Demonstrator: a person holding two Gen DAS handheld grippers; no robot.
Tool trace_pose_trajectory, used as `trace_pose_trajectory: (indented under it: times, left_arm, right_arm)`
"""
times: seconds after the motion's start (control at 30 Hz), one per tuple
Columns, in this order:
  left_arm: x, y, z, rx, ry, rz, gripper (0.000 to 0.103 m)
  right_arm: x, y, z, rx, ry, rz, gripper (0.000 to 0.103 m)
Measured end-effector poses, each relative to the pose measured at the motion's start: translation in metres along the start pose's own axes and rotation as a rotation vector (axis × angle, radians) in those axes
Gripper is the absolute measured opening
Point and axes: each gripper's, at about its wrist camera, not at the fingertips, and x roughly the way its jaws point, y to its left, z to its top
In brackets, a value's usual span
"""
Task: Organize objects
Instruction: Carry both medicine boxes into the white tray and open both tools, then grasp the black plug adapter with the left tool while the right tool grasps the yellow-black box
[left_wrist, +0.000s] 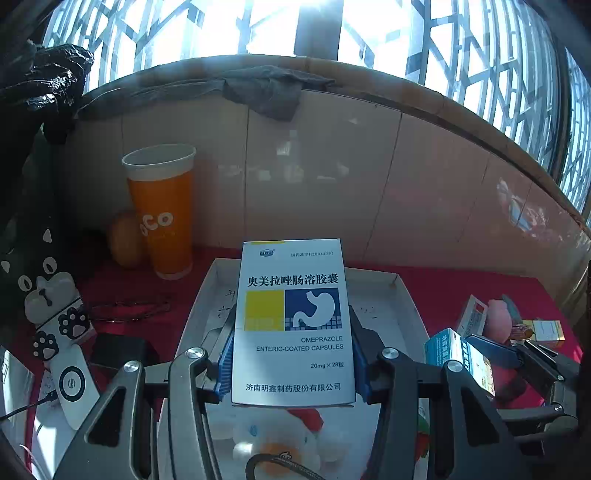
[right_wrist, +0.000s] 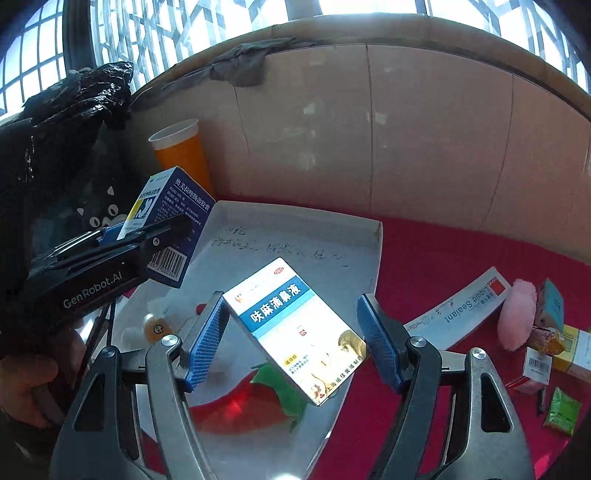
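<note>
Cup (left_wrist: 162, 210), orange, is seen standing at far left against the wall. Omeprazole box (left_wrist: 291, 321) is held upright, pinched between the blue pads of the left gripper (left_wrist: 291, 363), above the white tray (left_wrist: 400, 295). Nasal-drops box (right_wrist: 293, 330) is held tilted in the right gripper (right_wrist: 291, 343), caught diagonally between the part-spread pads, over the tray's near edge. Sealant box (right_wrist: 460, 308) and other small packs are noted lying on the red cloth (right_wrist: 436, 251) at right.
</note>
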Motion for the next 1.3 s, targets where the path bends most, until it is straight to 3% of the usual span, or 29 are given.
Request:
trace_pose_trajectory:
  times: [0.23,0.27,0.33,0.37,0.4,0.43,0.53,0.6,1.03,1.3]
  left_arm:
    - [0.011,0.003,-0.005,-0.004,0.018,0.020,0.055]
    - [0.010,0.002,-0.005,0.003,0.009,0.030,0.060]
    - [0.005,0.001,-0.004,0.017,-0.020,0.050,0.088]
    - [0.001,0.001,-0.003,0.023,-0.039,0.058,0.091]
    - [-0.003,0.000,-0.002,0.028,-0.059,0.068,0.101]
    - [-0.006,-0.001,0.000,0.031,-0.076,0.080,0.103]
    - [-0.015,-0.003,0.003,0.037,-0.105,0.120,0.103]
    - [-0.020,-0.003,0.004,0.032,-0.117,0.114,0.103]
    - [-0.043,-0.014,0.005,0.027,-0.149,0.097,0.103]
    - [-0.042,-0.038,0.000,0.055,-0.121,0.051,0.103]
  right_arm:
    - [0.028,0.009,-0.007,-0.003,0.027,-0.010,0.073]
    - [0.029,0.010,-0.008,-0.010,0.025,-0.010,0.073]
    - [0.028,0.012,-0.011,-0.024,0.015,-0.022,0.073]
    - [0.028,0.012,-0.012,-0.028,0.011,-0.023,0.074]
    - [0.027,0.012,-0.012,-0.030,0.010,-0.019,0.078]
    - [0.026,0.012,-0.013,-0.033,0.008,-0.014,0.082]
    - [0.017,0.016,-0.014,-0.057,-0.020,-0.022,0.090]
    - [0.010,0.019,-0.016,-0.076,-0.043,-0.030,0.103]
    - [-0.013,0.020,-0.022,-0.084,-0.077,-0.060,0.103]
    - [-0.033,-0.015,-0.026,-0.024,-0.112,-0.121,0.103]
